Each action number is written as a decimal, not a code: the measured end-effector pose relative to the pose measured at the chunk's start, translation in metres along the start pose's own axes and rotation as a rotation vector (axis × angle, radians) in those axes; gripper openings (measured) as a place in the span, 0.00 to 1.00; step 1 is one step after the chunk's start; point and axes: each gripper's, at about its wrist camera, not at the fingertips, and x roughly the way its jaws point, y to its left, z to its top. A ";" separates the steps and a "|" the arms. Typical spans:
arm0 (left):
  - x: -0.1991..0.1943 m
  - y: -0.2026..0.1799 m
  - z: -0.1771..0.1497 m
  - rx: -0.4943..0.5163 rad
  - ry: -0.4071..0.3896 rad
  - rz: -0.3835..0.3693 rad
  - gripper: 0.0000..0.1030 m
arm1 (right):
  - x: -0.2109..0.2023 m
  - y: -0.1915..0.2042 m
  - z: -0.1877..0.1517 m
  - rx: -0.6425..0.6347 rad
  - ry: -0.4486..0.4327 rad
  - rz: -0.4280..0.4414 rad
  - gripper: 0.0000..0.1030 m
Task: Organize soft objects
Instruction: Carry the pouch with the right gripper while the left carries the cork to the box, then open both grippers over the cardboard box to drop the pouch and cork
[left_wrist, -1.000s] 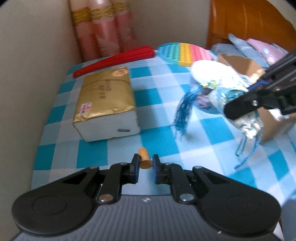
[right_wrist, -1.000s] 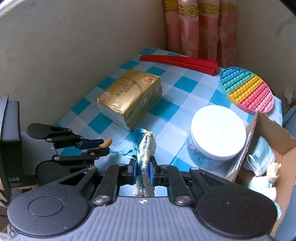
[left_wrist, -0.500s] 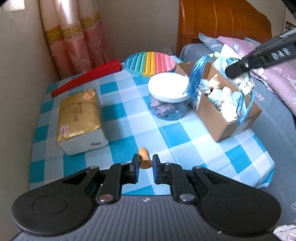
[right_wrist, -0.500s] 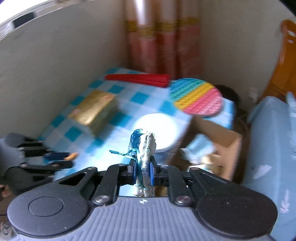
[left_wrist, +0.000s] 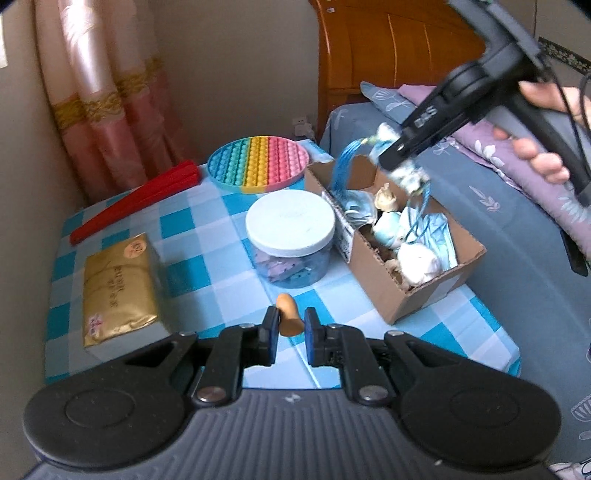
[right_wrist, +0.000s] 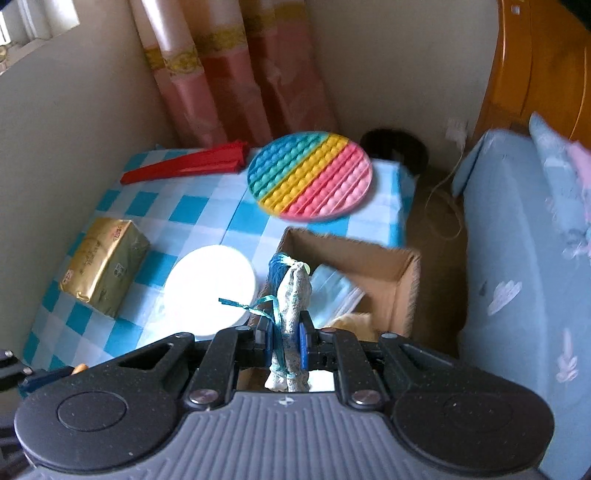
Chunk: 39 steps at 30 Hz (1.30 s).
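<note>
**Right wrist: pouch over box**

Right tongs (right_wrist: 283, 338) clamped on tasselled pouch (right_wrist: 293, 295), held above box (left_wrist: 373, 273), over its far end. Left tongs (left_wrist: 289, 334) slightly apart around orange piece (left_wrist: 287, 317), low over table (left_wrist: 207, 266), near side of box.

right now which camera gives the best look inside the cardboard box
The left wrist view: the cardboard box sits in plain sight, its soft toys and blue masks visible. In the right wrist view the sachet and jaws cover most of the box.
</note>
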 end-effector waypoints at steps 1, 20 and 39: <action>0.003 -0.001 0.002 0.003 0.002 -0.003 0.12 | 0.007 0.001 0.000 0.013 0.022 0.011 0.18; 0.038 -0.023 0.057 0.066 0.024 -0.061 0.12 | -0.009 0.007 -0.051 -0.057 -0.001 0.057 0.87; 0.062 -0.065 0.076 0.075 0.046 -0.180 0.81 | -0.016 0.008 -0.123 -0.049 -0.030 0.047 0.95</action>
